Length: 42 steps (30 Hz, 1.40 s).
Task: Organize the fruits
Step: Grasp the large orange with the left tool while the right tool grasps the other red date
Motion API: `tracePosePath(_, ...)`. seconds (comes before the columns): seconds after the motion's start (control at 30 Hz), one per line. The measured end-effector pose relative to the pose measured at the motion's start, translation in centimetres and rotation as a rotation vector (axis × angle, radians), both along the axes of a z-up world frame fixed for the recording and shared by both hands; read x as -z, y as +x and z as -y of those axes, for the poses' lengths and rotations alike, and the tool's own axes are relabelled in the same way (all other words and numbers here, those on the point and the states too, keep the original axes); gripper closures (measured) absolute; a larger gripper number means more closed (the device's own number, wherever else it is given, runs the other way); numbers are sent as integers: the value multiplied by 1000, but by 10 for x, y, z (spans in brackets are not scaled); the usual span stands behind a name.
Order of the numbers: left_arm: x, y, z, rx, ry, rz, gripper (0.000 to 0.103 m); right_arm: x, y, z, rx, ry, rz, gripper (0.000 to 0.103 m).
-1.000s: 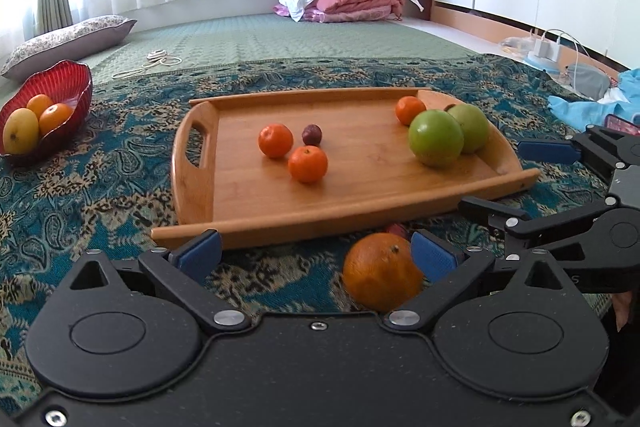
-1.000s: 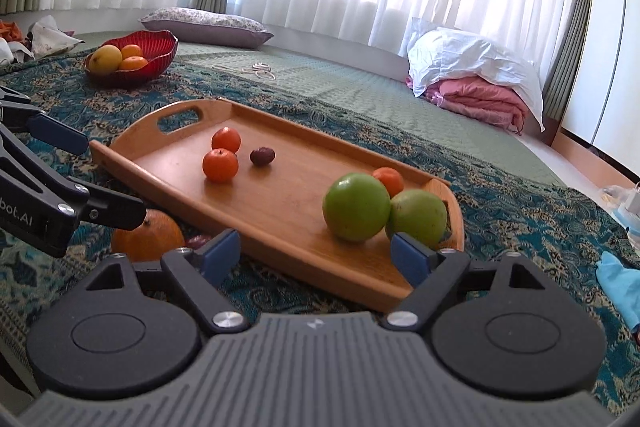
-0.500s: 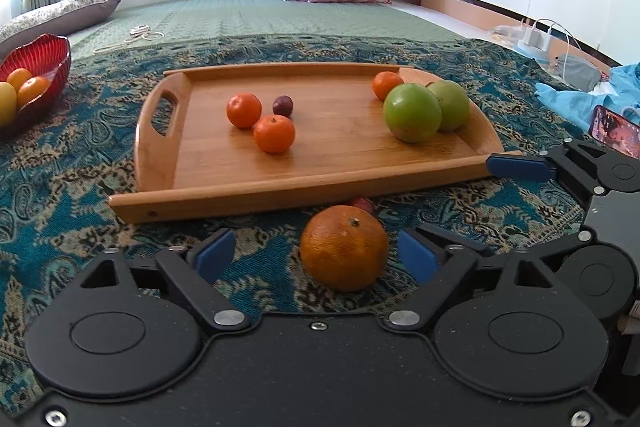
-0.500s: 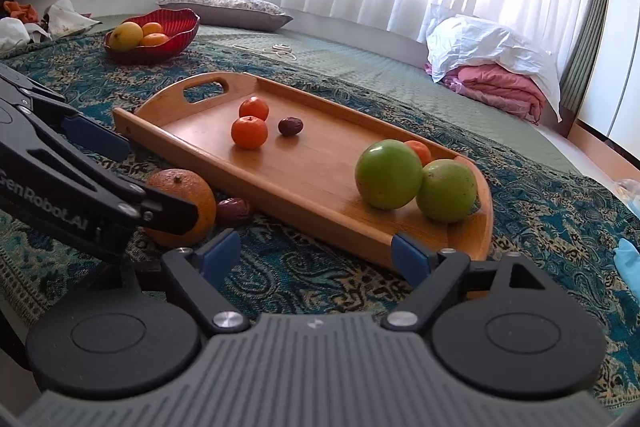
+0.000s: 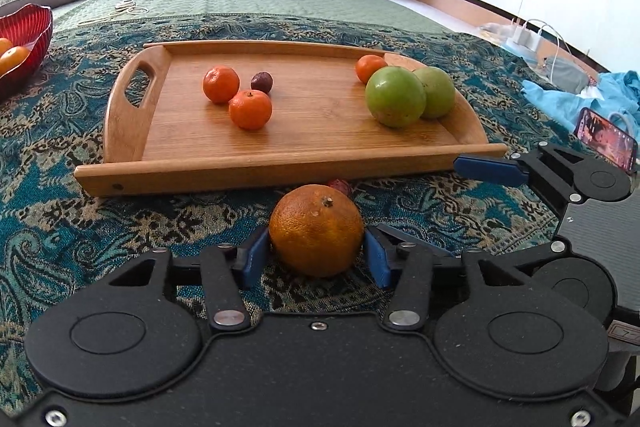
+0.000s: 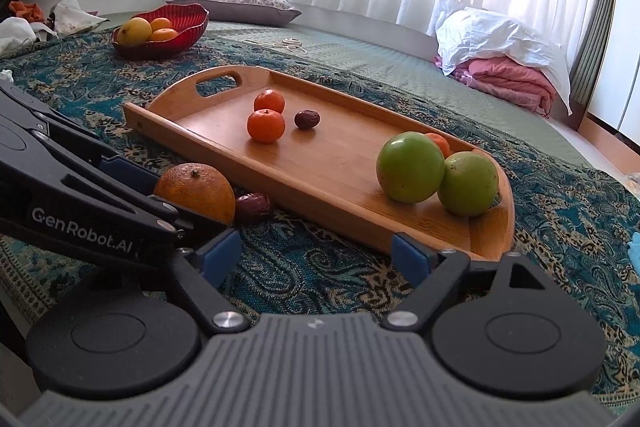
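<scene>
Item 1, far left: red bowl point(image 6: 160, 33) on the patterned cloth point(image 5: 60, 227), well apart from the tray, with a yellow fruit and two orange ones in it. My left wrist view clips it at the edge; my right wrist view shows it whole.

Item 2: wooden tray point(image 5: 280, 163). Left part holds two mandarins point(image 5: 250, 109) and a dark date point(image 5: 262, 82); right part holds two green fruits point(image 5: 395, 101) touching, with a third mandarin behind them.

Item 3: large orange point(image 5: 316, 230), on the cloth just in front of the tray's near rail. My left gripper point(image 5: 316, 255) has just been closing around it; the blue pads now sit against both flanks, low on the fruit. I judge this a grasp, not yet lifted.

Item 4: second date point(image 6: 253, 207), on the cloth between the orange and the tray. The right wrist view shows it fully; the left shows only a sliver behind the orange.

Item 5, right: my right gripper point(image 6: 316, 255), fingers wide apart, nothing between them, hovering near the tray's right corner.

Risks: the pads bite below the orange's widest part, so it may squirt upward or roll on lifting. A low carry could clip the tray rail. Moving the orange may nudge the loose date.
</scene>
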<state>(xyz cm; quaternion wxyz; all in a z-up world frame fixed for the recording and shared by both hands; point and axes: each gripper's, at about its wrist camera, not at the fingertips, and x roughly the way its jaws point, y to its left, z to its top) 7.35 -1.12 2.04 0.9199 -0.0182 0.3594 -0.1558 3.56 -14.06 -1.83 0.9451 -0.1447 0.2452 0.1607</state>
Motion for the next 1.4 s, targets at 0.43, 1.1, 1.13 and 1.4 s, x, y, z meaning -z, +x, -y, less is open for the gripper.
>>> tracePosePath(0.43,-9,2,-24,-112,14,47,55,2,8,-17,-35,64,-53,14)
tracePosePath(1.1,-7,5,-34,-155,52,76,55,7,30,-33,41,162,-116,51)
tracePosePath(1.13,-7,6,-34,-154,53,76,55,8,30,-34,42,164,-117,52)
tracePosePath(1.4,-5,7,-33,-157,53,71,55,9,31,-37,49,158,-112,58)
